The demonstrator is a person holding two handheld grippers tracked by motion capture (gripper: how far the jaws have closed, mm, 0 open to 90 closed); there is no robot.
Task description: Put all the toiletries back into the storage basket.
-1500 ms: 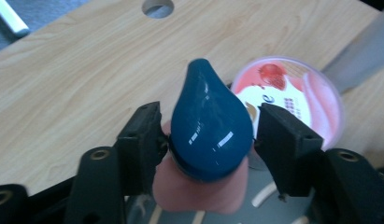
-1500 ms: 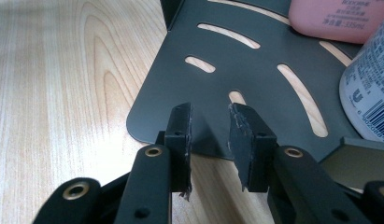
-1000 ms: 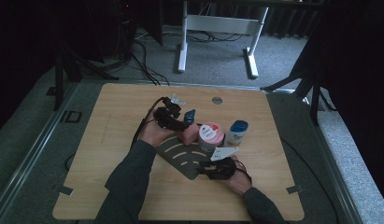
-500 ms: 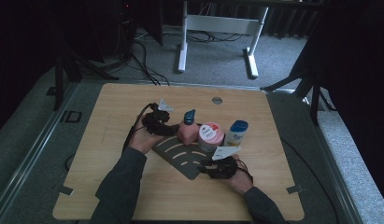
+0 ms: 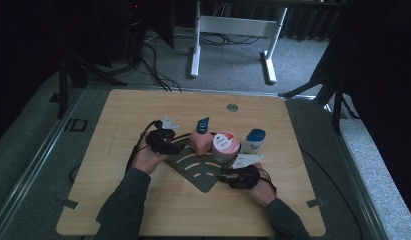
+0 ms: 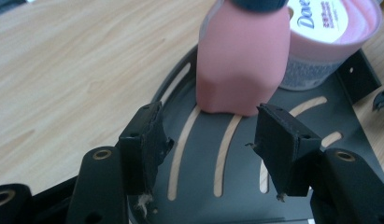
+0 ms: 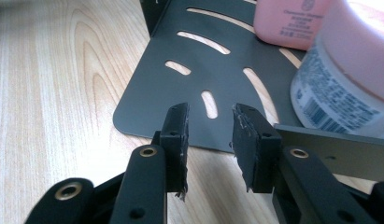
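A dark slotted metal shelf [image 5: 200,172] [image 6: 201,168] [image 7: 152,98] lies flat on the wooden table. On it stand a pink bottle [image 5: 198,141] [image 6: 243,60] [image 7: 288,21] with a blue cap and, to its right, a pink-lidded Dove jar [image 5: 225,146] [image 6: 330,32] [image 7: 339,70]. My left gripper [image 5: 174,142] [image 6: 208,116] is open just left of the pink bottle, low over the shelf, nothing between its jaws. Over the shelf's near right edge my right gripper [image 5: 226,173] [image 7: 209,114] is partly open and holds nothing.
A white bottle with a blue cap [image 5: 254,141] stands on the table [image 5: 293,120] right of the jar. A round grommet [image 5: 232,107] sits near the far edge. Bare wood spreads to the left and front. Beyond the table are desk legs and cables on the floor.
My left hand has drawn back from the pink bottle, to the left and toward the person, and sunk lower. The bottle stays standing on the shelf. The right hand has not moved.
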